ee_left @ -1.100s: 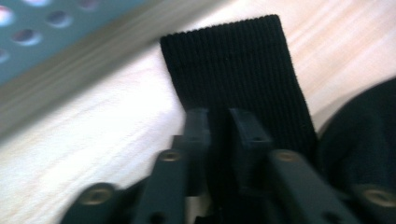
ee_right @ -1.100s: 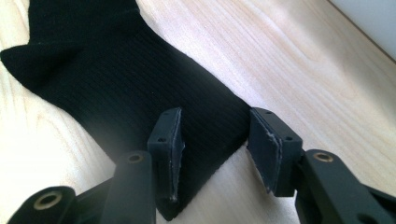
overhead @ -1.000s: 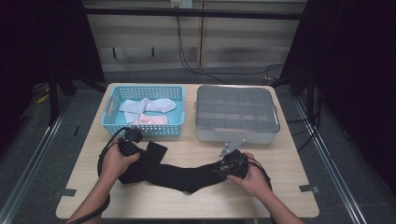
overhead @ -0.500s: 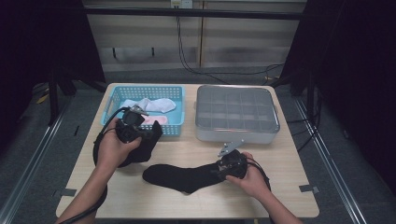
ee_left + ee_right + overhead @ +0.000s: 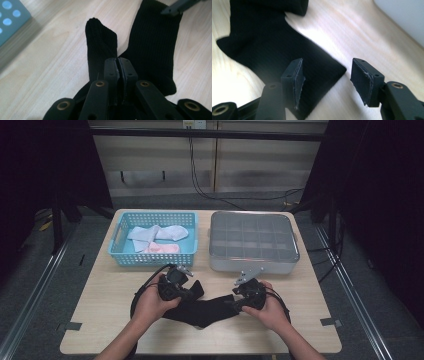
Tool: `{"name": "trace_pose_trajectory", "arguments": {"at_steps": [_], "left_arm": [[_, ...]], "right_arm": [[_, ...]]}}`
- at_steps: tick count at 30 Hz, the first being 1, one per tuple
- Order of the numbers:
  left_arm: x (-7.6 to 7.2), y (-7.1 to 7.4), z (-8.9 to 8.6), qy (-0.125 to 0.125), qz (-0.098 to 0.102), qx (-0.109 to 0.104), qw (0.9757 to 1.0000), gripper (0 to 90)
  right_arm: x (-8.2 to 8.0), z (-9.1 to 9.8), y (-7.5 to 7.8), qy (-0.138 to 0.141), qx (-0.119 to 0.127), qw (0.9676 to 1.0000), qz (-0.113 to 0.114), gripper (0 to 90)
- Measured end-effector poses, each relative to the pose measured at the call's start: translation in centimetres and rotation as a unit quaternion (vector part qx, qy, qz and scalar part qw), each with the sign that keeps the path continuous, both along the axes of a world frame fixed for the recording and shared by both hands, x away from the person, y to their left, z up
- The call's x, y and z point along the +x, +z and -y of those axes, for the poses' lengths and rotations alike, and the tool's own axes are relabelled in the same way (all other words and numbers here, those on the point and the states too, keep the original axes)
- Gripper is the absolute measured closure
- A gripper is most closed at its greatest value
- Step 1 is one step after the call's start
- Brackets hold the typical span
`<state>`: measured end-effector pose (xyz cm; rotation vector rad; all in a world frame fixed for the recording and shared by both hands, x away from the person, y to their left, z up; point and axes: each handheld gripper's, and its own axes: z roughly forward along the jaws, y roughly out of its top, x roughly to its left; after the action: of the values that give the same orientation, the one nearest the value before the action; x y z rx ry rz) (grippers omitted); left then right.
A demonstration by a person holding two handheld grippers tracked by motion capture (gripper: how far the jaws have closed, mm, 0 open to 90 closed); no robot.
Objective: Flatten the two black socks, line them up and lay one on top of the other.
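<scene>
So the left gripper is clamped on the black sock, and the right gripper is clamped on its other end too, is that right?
Not quite. The left gripper is shut on the black sock, but the right gripper is not clamped: the right gripper view shows its jaws apart, just opened, pads off the fabric lying on the table.

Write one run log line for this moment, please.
left gripper: shut on sock | right gripper: open, jaws just opening | sock: on table

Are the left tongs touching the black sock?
Touching. In the left gripper view, the left tongs are closed on a fold of the black sock, with the fabric pinched between the pads.
</scene>
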<state>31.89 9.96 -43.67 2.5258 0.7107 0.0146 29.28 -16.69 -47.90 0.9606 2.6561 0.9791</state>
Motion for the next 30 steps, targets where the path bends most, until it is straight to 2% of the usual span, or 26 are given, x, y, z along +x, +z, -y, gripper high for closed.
{"name": "trace_pose_trajectory", "arguments": {"at_steps": [4, 10, 11, 14, 15, 17, 19, 22, 24, 26, 28, 30], "left_arm": [[-0.1, 0.0, 0.0, -0.012, -0.002, 0.001, 0.9999, 85.5], [-1.0, -0.7, 0.4, -0.02, -0.014, -0.002, 0.9997, 84.9], [-1.2, -0.7, 0.4, -0.023, -0.015, 0.003, 0.9996, 84.6], [-1.8, -0.9, 0.5, -0.033, -0.018, 0.012, 0.9992, 84.0], [-2.0, -1.0, 0.5, -0.028, -0.018, 0.008, 0.9994, 83.8], [-2.3, -1.1, 0.5, -0.031, -0.03, 0.013, 0.999, 83.9], [-2.5, -1.2, 0.4, -0.041, -0.031, 0.013, 0.9986, 83.8], [-2.5, -1.0, 0.2, -0.023, -0.036, 0.0, 0.9991, 73.2], [-2.3, -0.4, -0.2, -0.01, -0.032, -0.02, 0.9992, 67.6], [-2.0, 0.6, -1.0, 0.003, -0.02, -0.033, 0.9992, 61.7], [-1.3, 1.5, -2.0, 0.013, -0.012, -0.036, 0.9992, 57.9], [-0.8, 2.2, -3.0, 0.035, -0.006, -0.046, 0.9983, 54.8]], "right_arm": [[0.5, -1.1, 0.5, 0.01, 0.011, 0.9999, 0.002, 43.6], [0.8, -2.9, 0.6, 0.032, 0.004, 0.9995, 0.008, 44.6], [0.8, -3.0, 0.6, 0.031, 0.004, 0.9995, 0.008, 44.6], [0.8, -3.0, 0.6, 0.03, -0.005, 0.9995, 0.009, 44.6], [0.8, -2.9, 0.6, 0.031, -0.006, 0.9995, 0.009, 44.6], [0.8, -2.7, 0.5, 0.026, -0.005, 0.9996, 0.008, 44.6], [0.7, -2.5, 0.5, 0.021, -0.004, 0.9997, 0.007, 44.6], [0.6, -2.3, 0.3, 0.021, -0.006, 0.9997, 0.004, 44.5], [0.4, -2.4, 0.3, 0.017, -0.011, 0.9998, 0.004, 44.6], [0.5, -2.3, 0.1, 0.025, -0.012, 0.9996, 0.004, 44.6], [0.5, -2.4, 0.0, 0.019, -0.009, 0.9998, -0.001, 44.6], [0.6, -2.3, -0.1, 0.023, -0.016, 0.9996, 0.0, 44.6]]}}
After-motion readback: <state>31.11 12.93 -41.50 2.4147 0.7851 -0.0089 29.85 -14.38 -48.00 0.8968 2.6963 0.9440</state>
